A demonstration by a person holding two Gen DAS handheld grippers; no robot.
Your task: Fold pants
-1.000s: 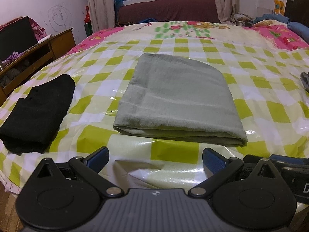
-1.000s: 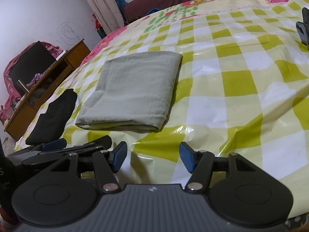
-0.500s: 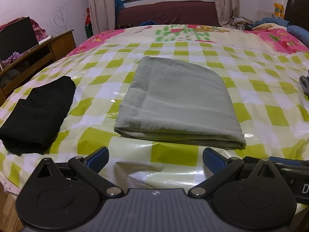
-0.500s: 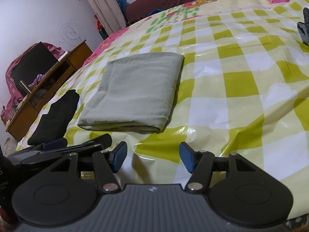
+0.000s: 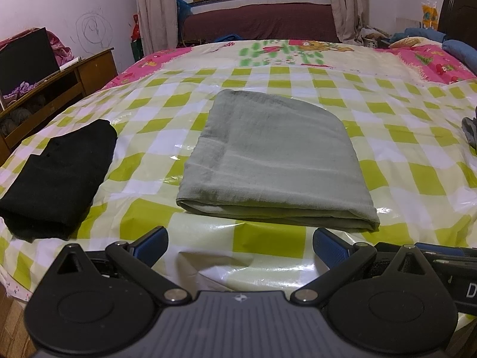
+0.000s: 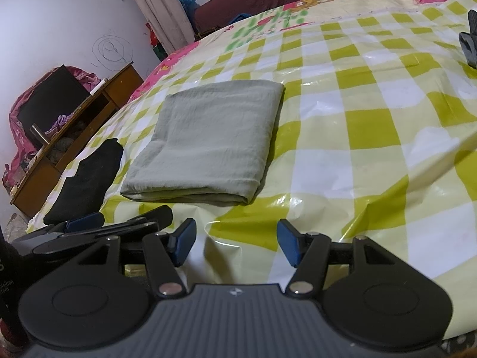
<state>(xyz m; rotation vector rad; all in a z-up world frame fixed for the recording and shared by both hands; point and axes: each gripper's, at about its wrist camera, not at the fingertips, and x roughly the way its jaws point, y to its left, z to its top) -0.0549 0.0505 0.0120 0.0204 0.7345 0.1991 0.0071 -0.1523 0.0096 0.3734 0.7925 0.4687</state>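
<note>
Grey-green pants [image 5: 274, 161] lie folded into a flat rectangle on the checked bed cover [image 5: 417, 179]. They also show in the right wrist view [image 6: 208, 143]. My left gripper [image 5: 240, 246] is open and empty, just short of the pants' near edge. My right gripper [image 6: 235, 244] is open and empty, near the bed's front edge, to the right of the pants' near corner. The left gripper [image 6: 89, 223] shows at the lower left of the right wrist view.
A folded black garment [image 5: 59, 176] lies left of the pants. A dark grey item [image 5: 469, 131] sits at the bed's right edge. A wooden cabinet [image 5: 53, 89] stands left of the bed. A maroon sofa [image 5: 259, 24] is under the window.
Both grippers have drawn back slightly and tilted up, so the pants sit a little lower and farther in view. The pants have not moved.
</note>
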